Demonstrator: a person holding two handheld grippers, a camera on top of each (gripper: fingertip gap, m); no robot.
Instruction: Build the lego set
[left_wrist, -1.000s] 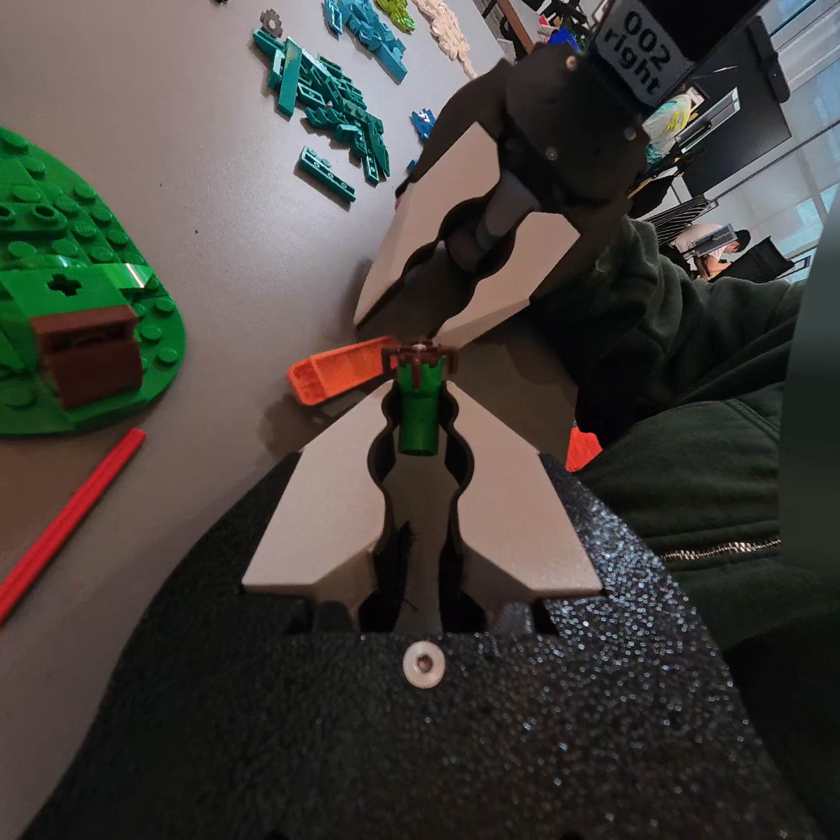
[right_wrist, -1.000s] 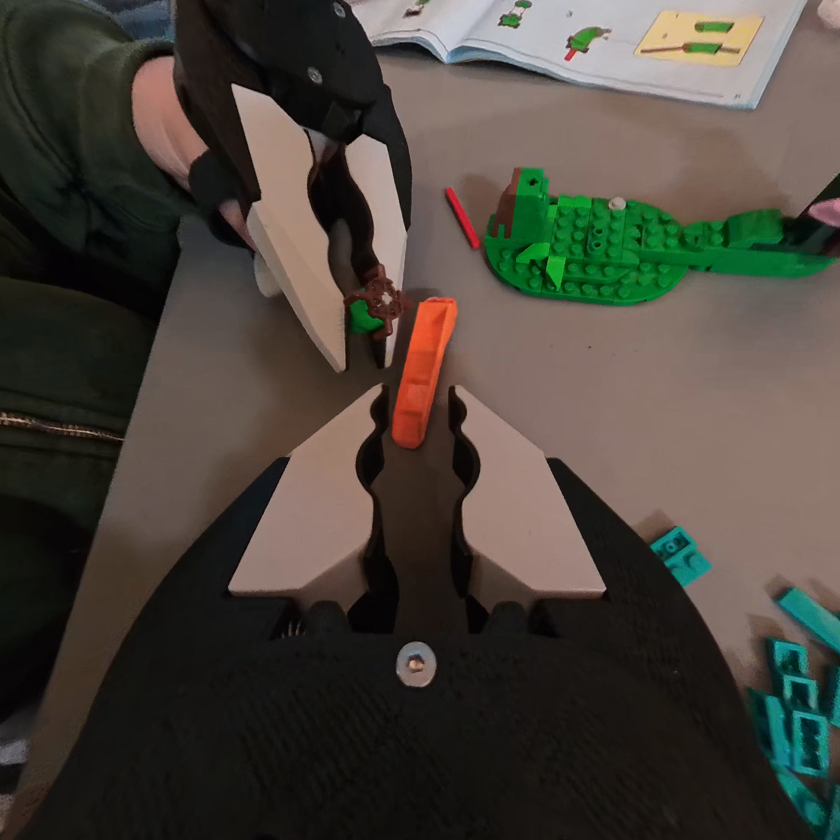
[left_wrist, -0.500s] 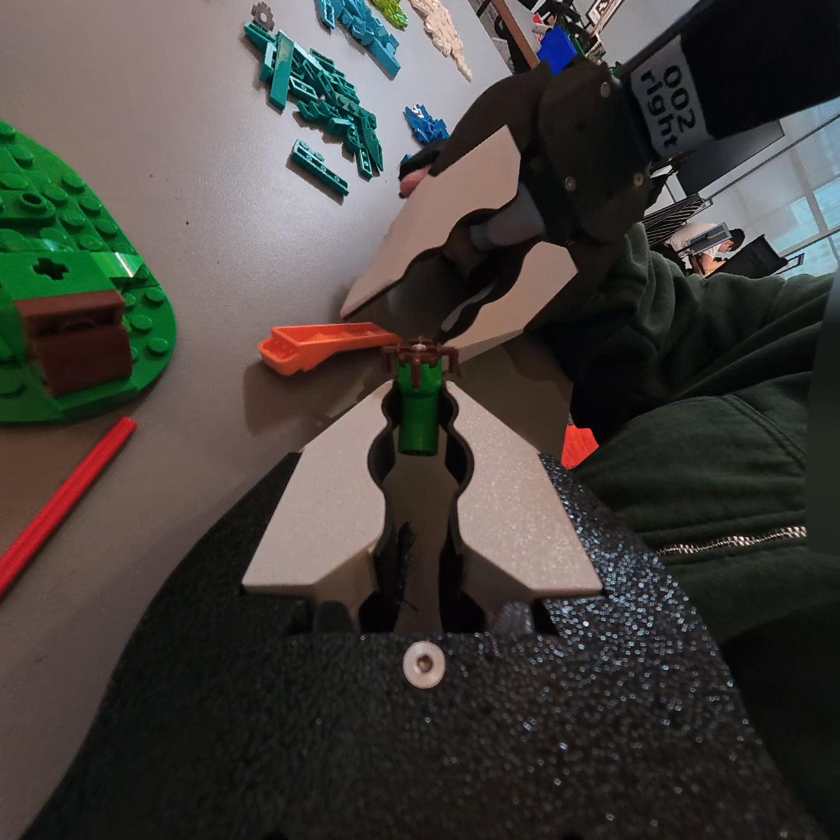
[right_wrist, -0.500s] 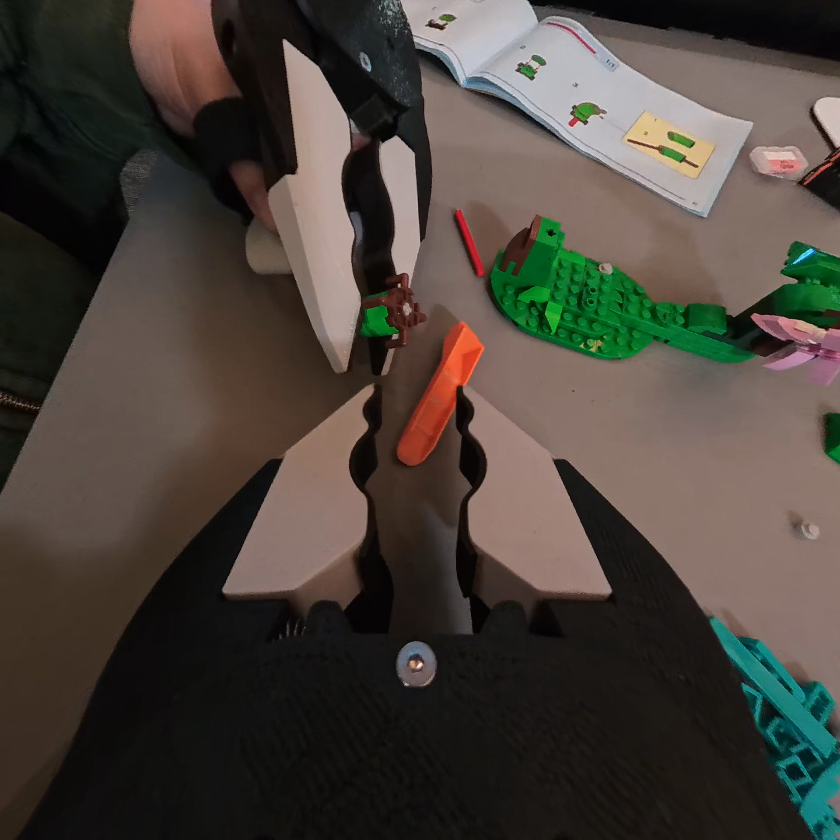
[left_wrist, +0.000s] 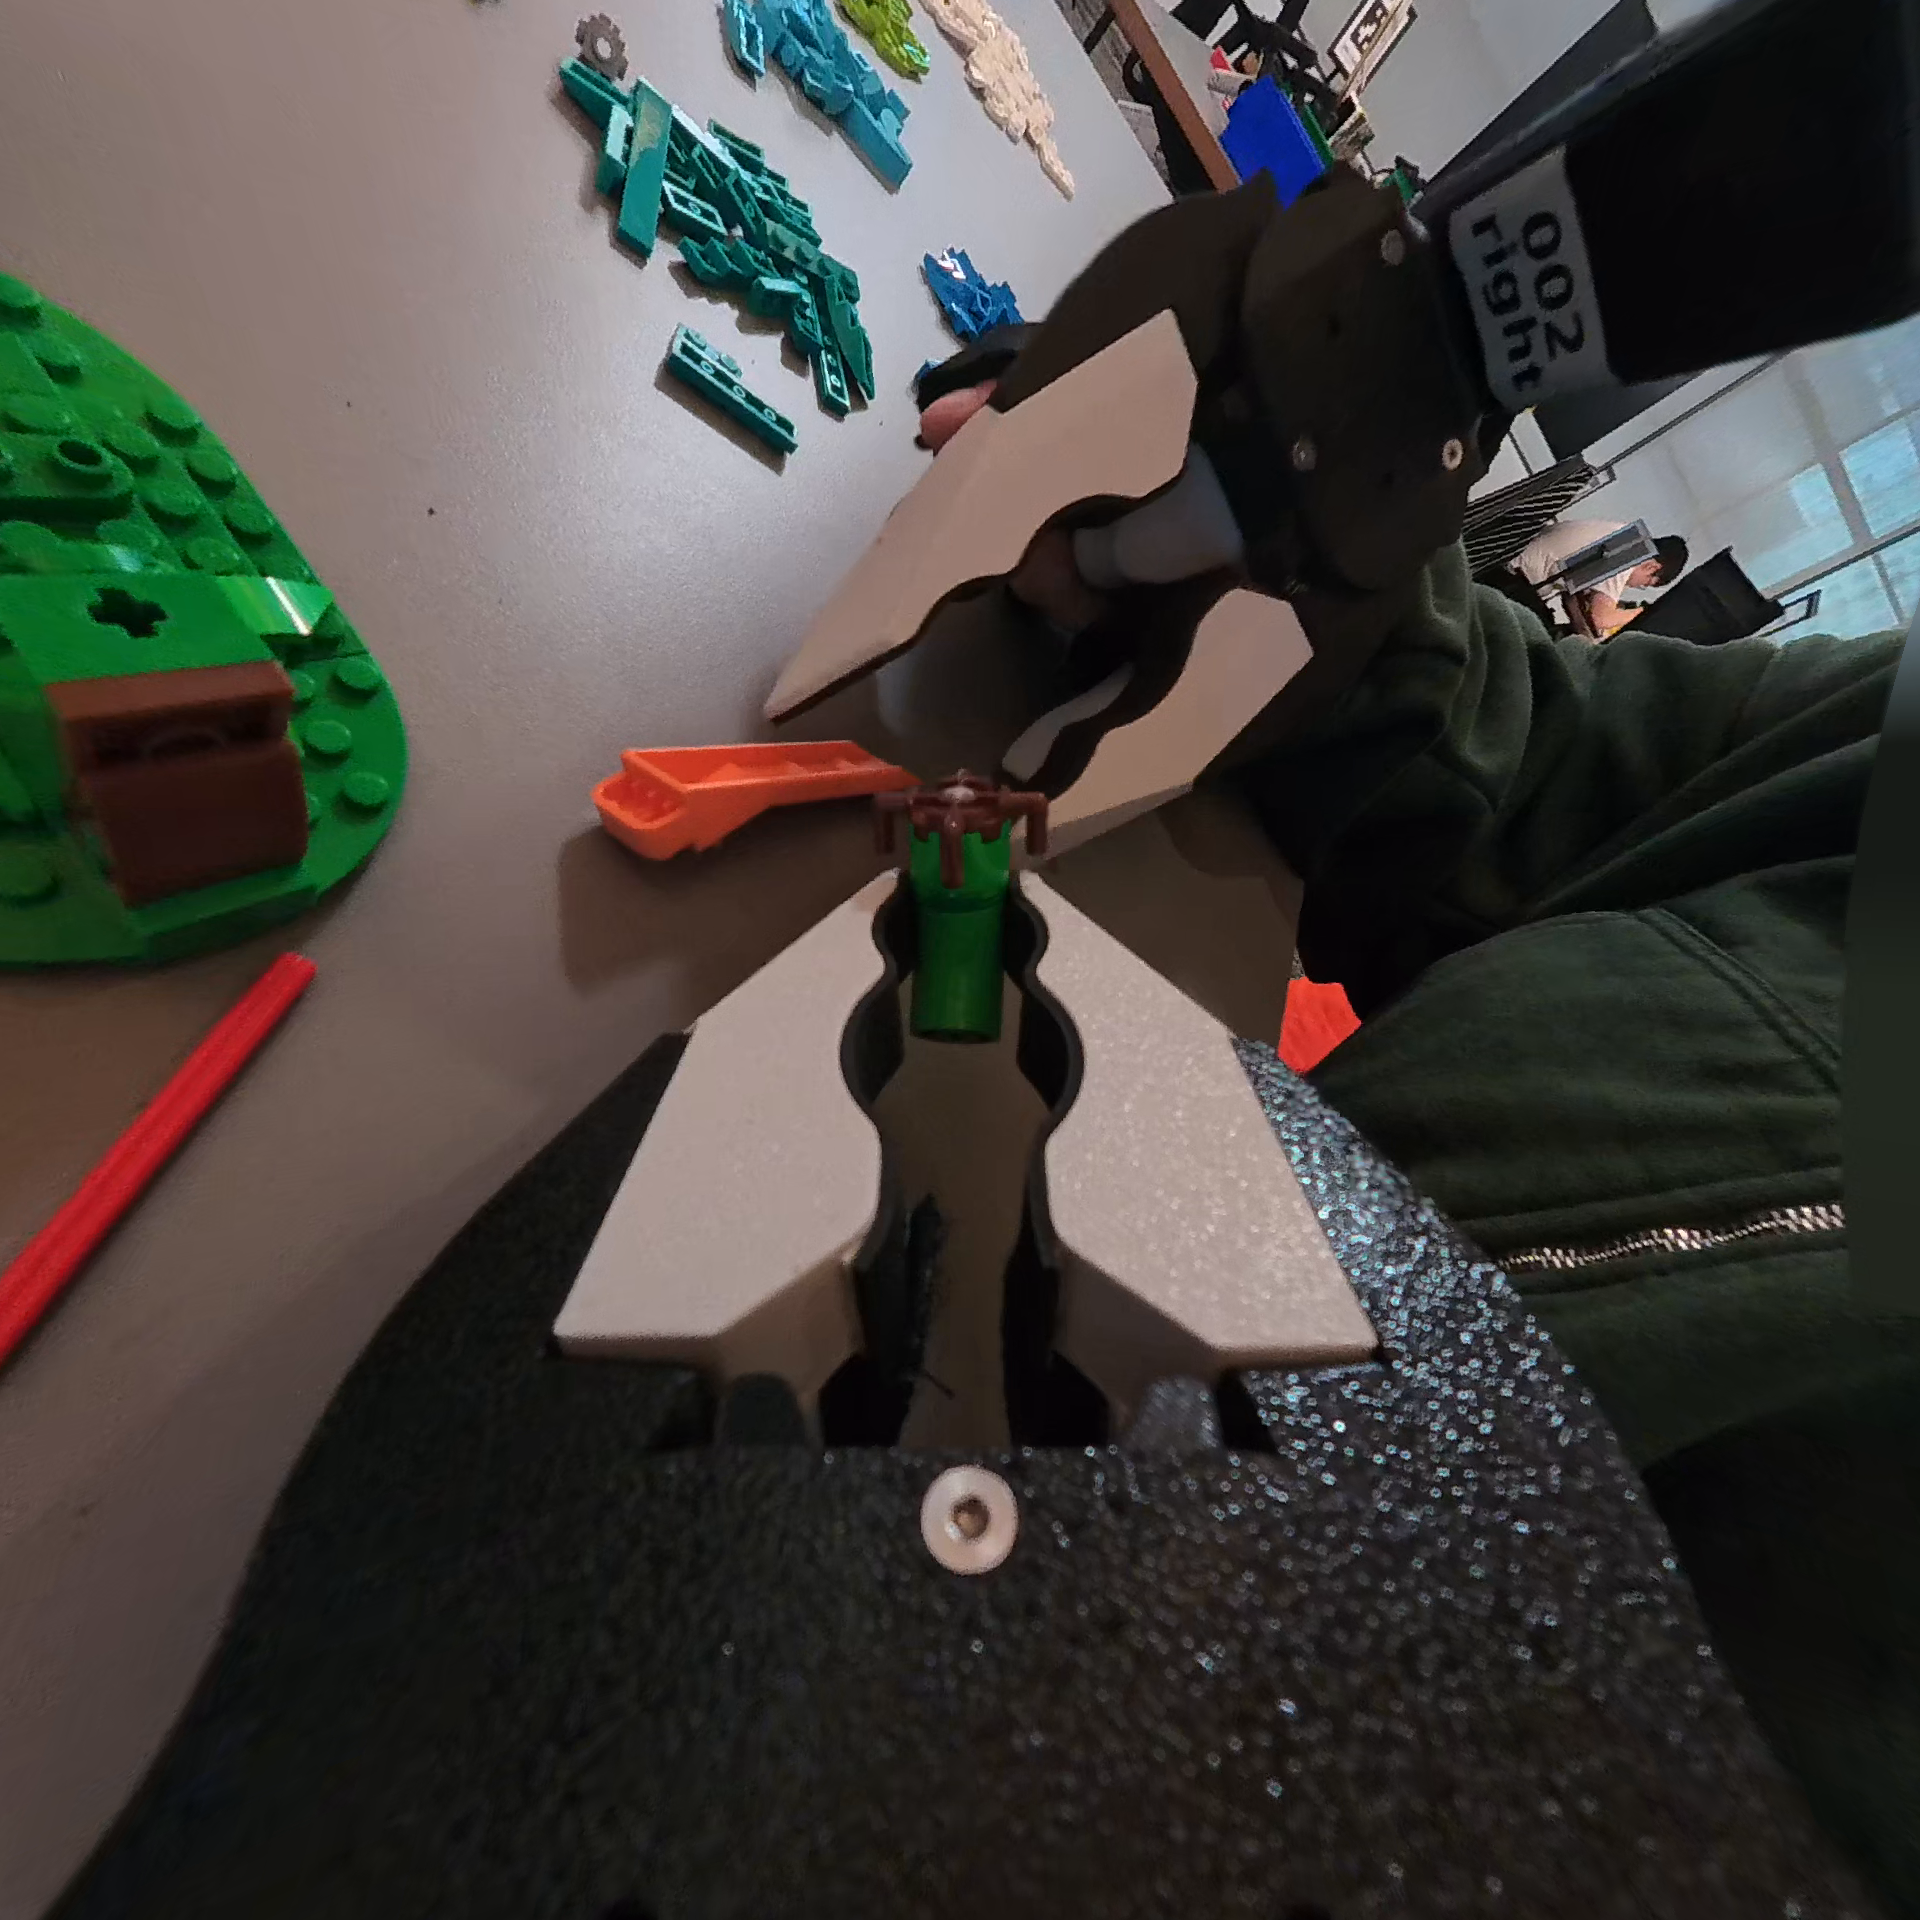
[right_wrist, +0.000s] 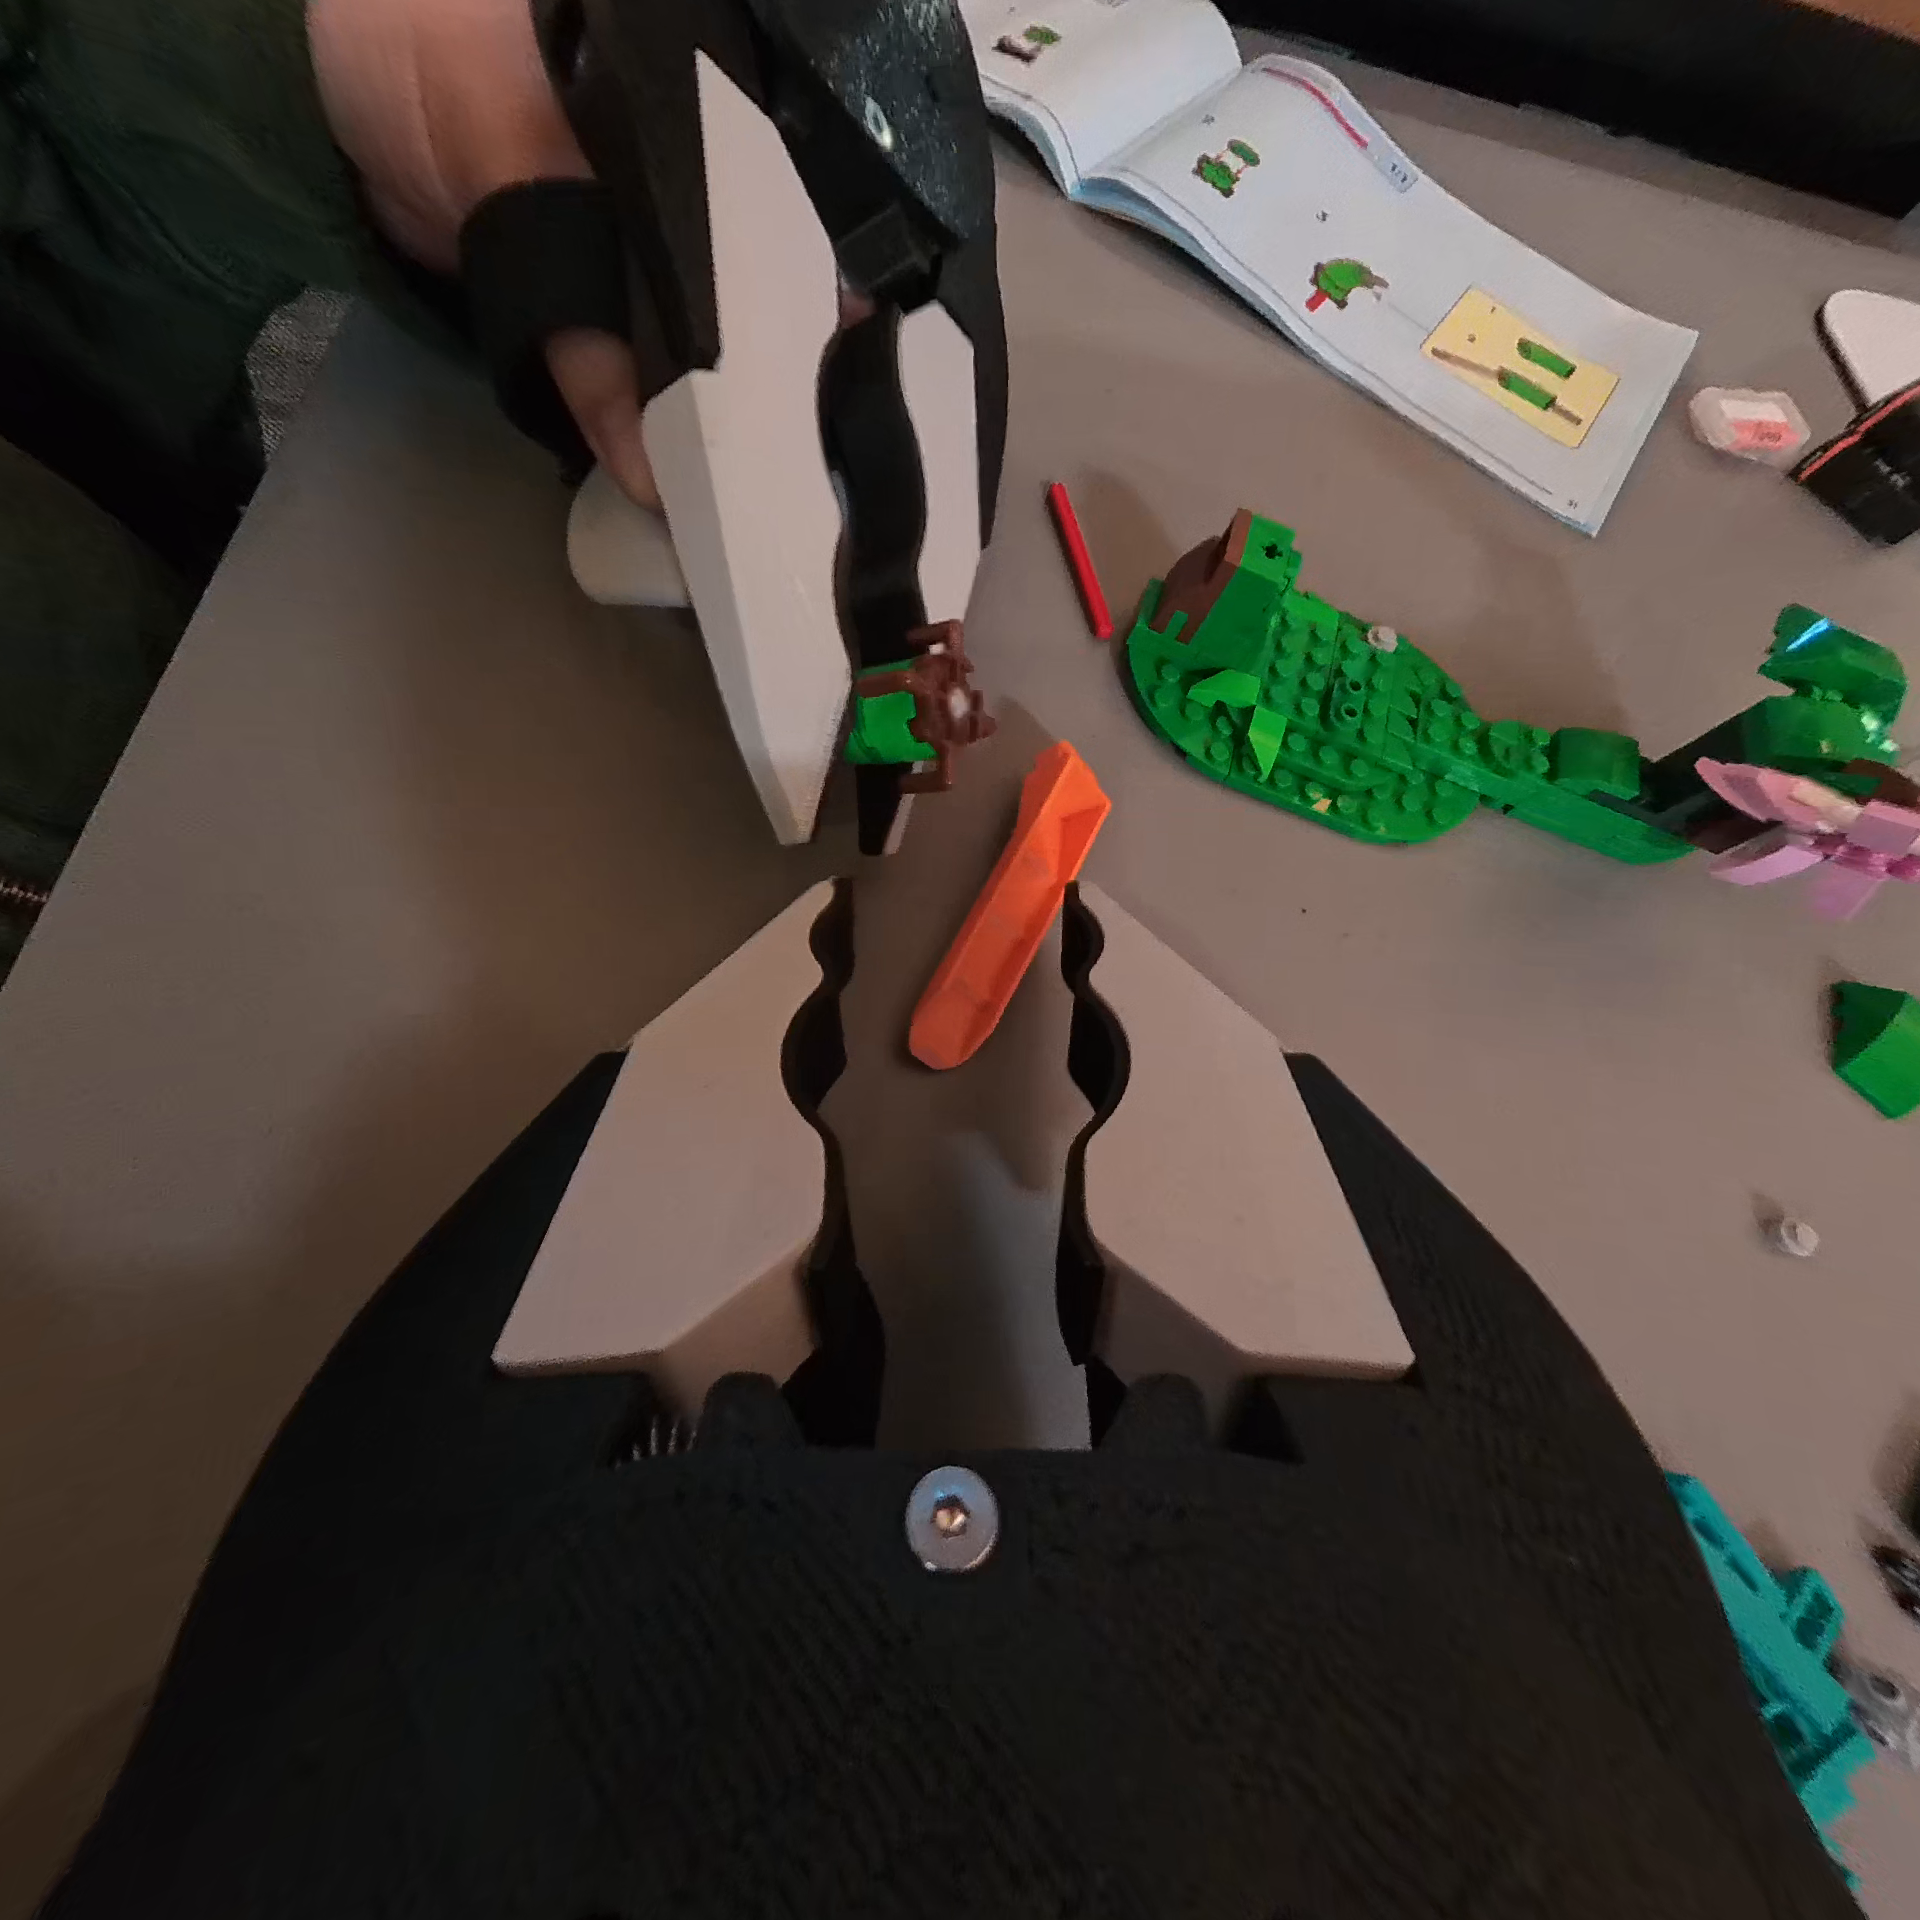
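My left gripper (left_wrist: 958, 883) is shut on a short green cylinder piece (left_wrist: 956, 956) that carries a brown claw-shaped piece (left_wrist: 958, 816) on its front end. It holds them just above the table, also seen in the right wrist view (right_wrist: 883, 722). My right gripper (right_wrist: 951, 888) is open and empty, its tips either side of an orange brick separator (right_wrist: 1008, 914) lying on the table. In the left wrist view the right gripper (left_wrist: 914, 769) hovers just beyond the brown piece. The green leaf-shaped build (right_wrist: 1351, 727) lies to the right.
A red rod (right_wrist: 1081, 561) lies beside the build (left_wrist: 156, 644). An open instruction booklet (right_wrist: 1351, 260) lies at the back. Pink flower parts (right_wrist: 1818, 842) join the build's far end. Teal pieces (left_wrist: 727, 239) are heaped beyond. A person's green sleeve (left_wrist: 1558, 831) is close by. The grippers are tip to tip, or close to it.
My right gripper has drawn back and up from the brown piece and turned, still open. My left gripper keeps its hold on the green piece and has tilted slightly.
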